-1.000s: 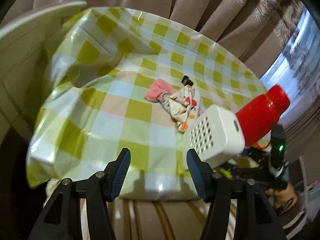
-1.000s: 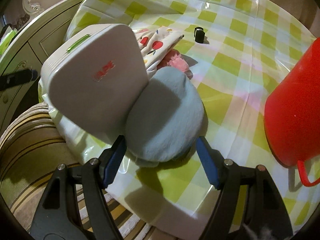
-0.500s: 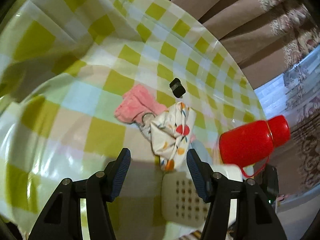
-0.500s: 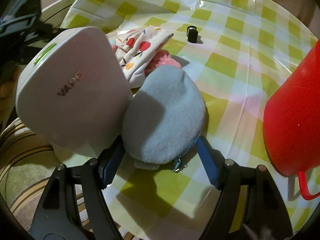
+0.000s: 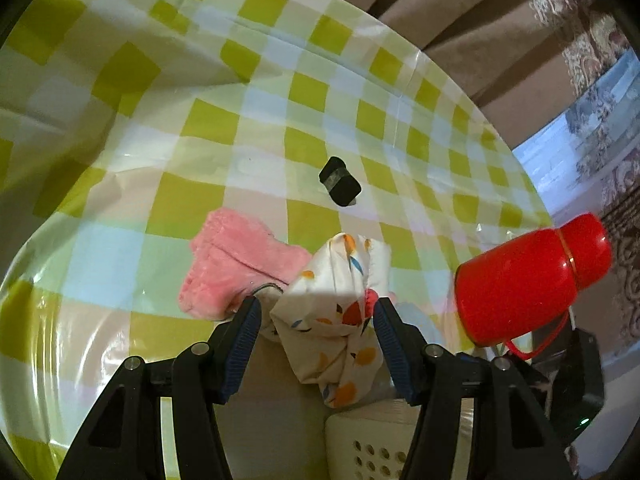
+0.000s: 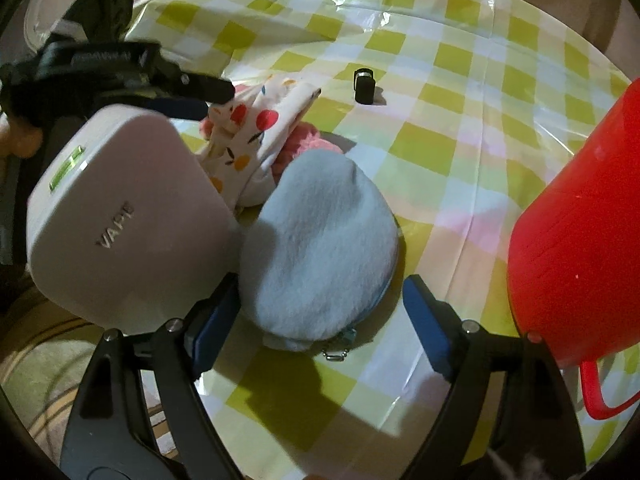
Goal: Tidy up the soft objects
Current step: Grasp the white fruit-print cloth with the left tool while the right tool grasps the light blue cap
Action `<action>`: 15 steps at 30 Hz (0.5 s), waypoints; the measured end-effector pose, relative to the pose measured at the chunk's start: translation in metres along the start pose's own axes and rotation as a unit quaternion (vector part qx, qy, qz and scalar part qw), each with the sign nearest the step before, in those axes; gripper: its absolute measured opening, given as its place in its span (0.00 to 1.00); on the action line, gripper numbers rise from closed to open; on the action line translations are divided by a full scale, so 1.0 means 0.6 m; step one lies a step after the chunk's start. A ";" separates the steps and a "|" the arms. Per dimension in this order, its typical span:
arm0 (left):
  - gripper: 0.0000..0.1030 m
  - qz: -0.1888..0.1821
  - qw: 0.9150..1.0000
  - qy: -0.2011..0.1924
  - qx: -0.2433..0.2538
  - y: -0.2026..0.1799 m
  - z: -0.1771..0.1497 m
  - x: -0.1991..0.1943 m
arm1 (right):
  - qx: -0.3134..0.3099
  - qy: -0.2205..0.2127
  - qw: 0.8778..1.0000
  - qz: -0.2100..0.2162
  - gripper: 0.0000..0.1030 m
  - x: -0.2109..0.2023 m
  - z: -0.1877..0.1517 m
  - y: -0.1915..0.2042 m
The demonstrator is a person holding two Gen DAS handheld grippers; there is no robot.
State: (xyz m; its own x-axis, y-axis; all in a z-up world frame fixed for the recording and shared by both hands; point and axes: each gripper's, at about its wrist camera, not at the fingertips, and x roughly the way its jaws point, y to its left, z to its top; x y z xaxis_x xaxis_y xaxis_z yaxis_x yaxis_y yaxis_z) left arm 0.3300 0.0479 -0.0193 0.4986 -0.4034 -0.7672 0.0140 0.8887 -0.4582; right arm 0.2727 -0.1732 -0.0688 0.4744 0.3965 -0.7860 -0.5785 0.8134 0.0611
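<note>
A white cloth with coloured fruit print [image 5: 332,320] lies bunched on the checked tablecloth [image 5: 224,128]. My left gripper [image 5: 316,308] is open and straddles it, pads beside the cloth without squeezing. A pink fluffy piece [image 5: 232,268] lies just left of it, partly under the cloth. In the right wrist view a pale blue plush pouch [image 6: 320,248] with a small chain sits between the fingers of my right gripper [image 6: 320,284]. Its jaws are opening, and the right pad stands clear of the pouch. The printed cloth [image 6: 256,136] and the left gripper [image 6: 200,96] show behind it.
A white plastic box [image 6: 124,232] with a perforated side [image 5: 380,440] leans against the pouch at the table's near edge. A red flask [image 6: 580,240] stands to the right. A small black cap [image 5: 340,186] lies farther back. Curtains hang behind the round table.
The left gripper has swept forward and down over the table until its fingers straddle the printed cloth. The right jaws have widened around the blue pouch, which lies slightly flatter.
</note>
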 end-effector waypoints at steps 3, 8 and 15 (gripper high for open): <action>0.58 0.001 1.000 0.008 0.015 -0.005 -0.001 0.009 | 0.017 -0.007 1.000 0.007 0.85 -0.004 0.006 -0.009; 0.41 0.006 0.999 0.023 0.040 -0.016 -0.007 0.024 | 0.028 -0.005 1.000 0.001 0.86 0.002 0.019 -0.015; 0.15 -0.018 0.999 0.023 0.017 0.002 -0.006 0.026 | 0.035 0.005 0.999 0.007 0.83 0.022 0.028 -0.023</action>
State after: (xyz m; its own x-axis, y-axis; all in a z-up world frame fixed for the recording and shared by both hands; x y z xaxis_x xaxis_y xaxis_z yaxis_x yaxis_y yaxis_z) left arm 0.3346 0.0420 -0.0334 0.4577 -0.4447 -0.7699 0.0612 0.8797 -0.4717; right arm 0.2979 -0.1721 -0.0698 0.4595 0.4033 -0.7913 -0.5366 0.8360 0.1146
